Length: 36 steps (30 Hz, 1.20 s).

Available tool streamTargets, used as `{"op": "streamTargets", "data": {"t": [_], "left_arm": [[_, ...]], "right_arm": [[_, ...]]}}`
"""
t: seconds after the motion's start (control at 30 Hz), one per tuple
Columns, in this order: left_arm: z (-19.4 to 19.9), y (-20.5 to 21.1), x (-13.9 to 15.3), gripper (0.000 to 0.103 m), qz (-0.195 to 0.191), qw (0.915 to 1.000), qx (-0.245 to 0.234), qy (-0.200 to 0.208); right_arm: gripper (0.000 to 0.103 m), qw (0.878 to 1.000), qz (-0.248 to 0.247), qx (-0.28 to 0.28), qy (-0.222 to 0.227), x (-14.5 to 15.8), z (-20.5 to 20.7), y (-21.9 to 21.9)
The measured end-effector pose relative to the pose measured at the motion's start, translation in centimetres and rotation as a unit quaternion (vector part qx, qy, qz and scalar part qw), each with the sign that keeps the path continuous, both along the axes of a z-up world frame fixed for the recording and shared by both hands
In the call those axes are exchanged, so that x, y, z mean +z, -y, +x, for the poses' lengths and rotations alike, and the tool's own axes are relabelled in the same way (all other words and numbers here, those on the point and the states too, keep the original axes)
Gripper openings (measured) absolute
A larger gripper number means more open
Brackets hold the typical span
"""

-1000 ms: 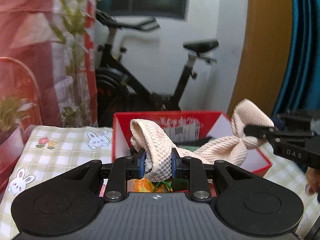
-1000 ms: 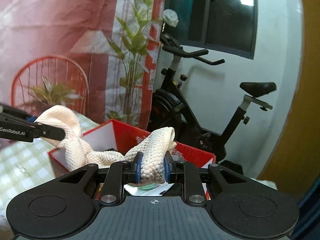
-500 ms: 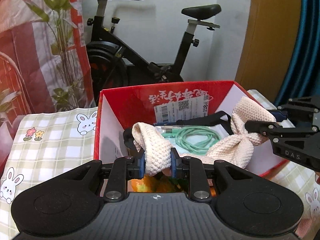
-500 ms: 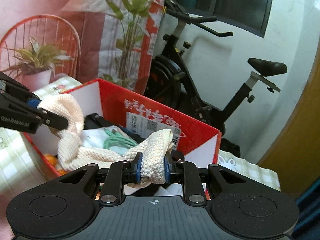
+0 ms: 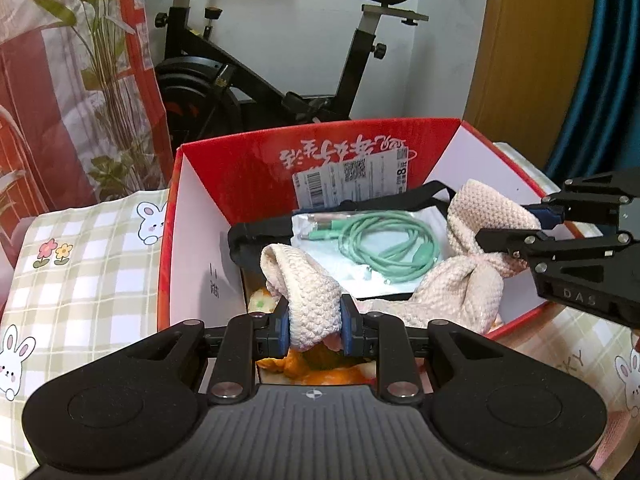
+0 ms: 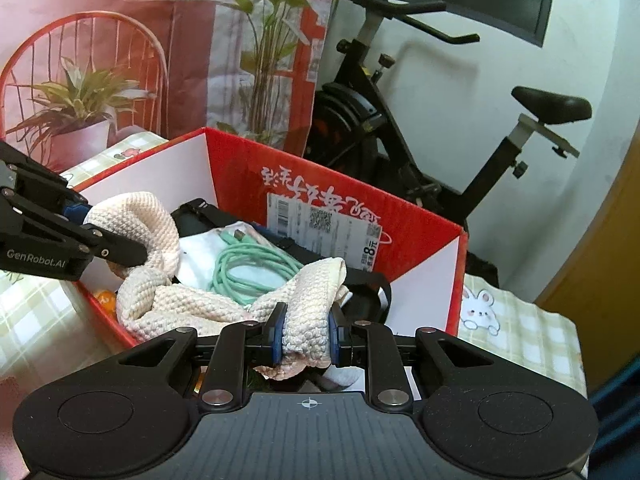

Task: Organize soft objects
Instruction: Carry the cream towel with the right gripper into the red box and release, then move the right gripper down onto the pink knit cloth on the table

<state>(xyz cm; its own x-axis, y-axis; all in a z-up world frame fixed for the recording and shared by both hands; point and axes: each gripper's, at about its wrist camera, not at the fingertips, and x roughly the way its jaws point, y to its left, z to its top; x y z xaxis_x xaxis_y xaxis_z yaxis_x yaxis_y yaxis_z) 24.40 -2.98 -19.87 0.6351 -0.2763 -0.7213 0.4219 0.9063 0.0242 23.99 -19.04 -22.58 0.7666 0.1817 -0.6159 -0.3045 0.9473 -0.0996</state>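
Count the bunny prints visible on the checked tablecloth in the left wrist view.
3: one by the red box's left wall, one at the left edge, one at the right edge. Others may be hidden.

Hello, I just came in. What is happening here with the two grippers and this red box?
A person holds a gripper in each hand, and both are shut on one cream knitted cloth. The left gripper pinches one end and the right gripper the other. The cloth hangs low inside the open red box, over a green cable and a black strap. It is not released yet.
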Motion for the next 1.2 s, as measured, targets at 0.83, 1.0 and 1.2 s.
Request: {"op": "streamTargets", "data": {"t": [0.83, 1.0, 1.2], "left_arm": [[-10.5, -5.7, 3.2, 0.068, -0.094, 0.9945, 0.005, 0.045], [-13.6, -6.6, 0.0, 0.068, -0.101, 0.9948, 0.014, 0.000], [-15.9, -7.2, -3.3, 0.068, -0.106, 0.9930, 0.026, -0.043]], "right_arm": [[0.060, 0.986, 0.150, -0.033, 0.057, 3.9, -12.3, 3.9], [0.060, 0.988, 0.148, -0.043, 0.001, 0.4, -16.5, 3.7], [0.060, 0.988, 0.129, -0.057, -0.063, -3.8, -20.6, 3.0]]}}
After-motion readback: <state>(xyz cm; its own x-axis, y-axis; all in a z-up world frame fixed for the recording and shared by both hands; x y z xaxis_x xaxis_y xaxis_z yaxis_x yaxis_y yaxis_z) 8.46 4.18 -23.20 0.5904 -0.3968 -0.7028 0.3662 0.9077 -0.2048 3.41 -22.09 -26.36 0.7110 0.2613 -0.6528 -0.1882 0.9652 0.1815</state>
